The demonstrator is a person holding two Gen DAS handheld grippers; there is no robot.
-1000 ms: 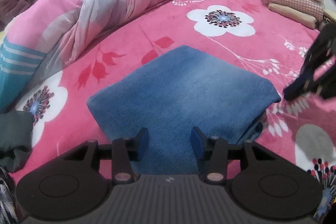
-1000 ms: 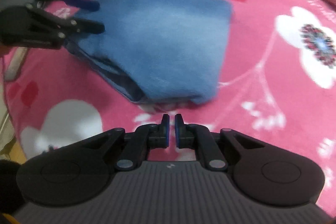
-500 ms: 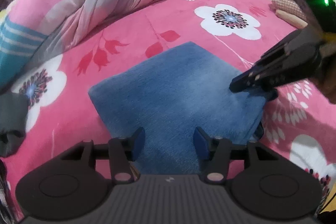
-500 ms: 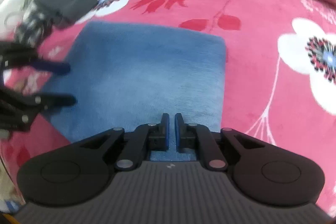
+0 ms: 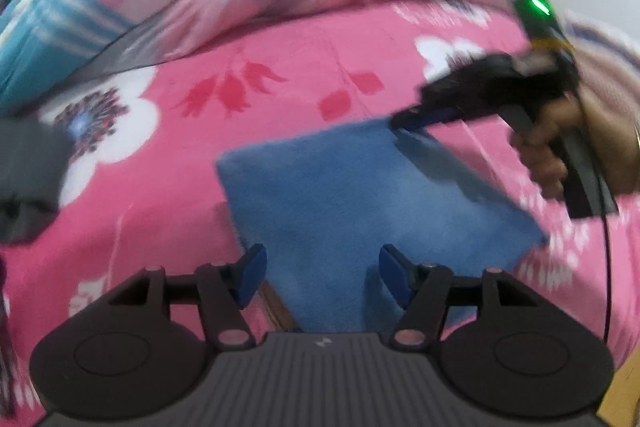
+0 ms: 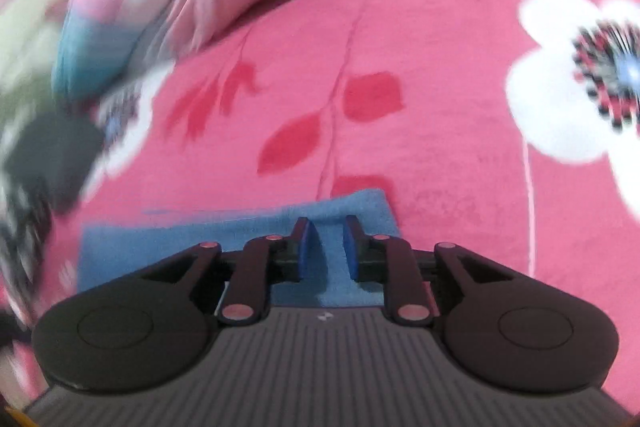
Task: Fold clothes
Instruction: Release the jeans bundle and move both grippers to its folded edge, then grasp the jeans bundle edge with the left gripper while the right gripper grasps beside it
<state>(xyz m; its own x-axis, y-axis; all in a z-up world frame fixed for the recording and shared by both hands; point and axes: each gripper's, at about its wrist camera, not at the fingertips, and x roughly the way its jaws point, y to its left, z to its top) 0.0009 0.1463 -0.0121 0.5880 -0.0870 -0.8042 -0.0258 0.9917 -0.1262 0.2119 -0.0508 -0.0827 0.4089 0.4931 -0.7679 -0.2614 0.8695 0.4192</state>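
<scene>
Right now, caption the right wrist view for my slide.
Right hand-held gripper, jaws opening, over the far corner of the folded blue denim garment on the pink floral bedspread.

A folded blue denim garment [image 5: 360, 203] lies flat as a rough square on the pink flowered bedspread, in the lower centre of the left wrist view; only its far edge [image 6: 240, 231] shows in the right wrist view.

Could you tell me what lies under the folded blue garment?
The folded blue garment lies on the pink floral bedspread, which shows all round it. Whatever sits directly beneath or between its folds is covered.
</scene>
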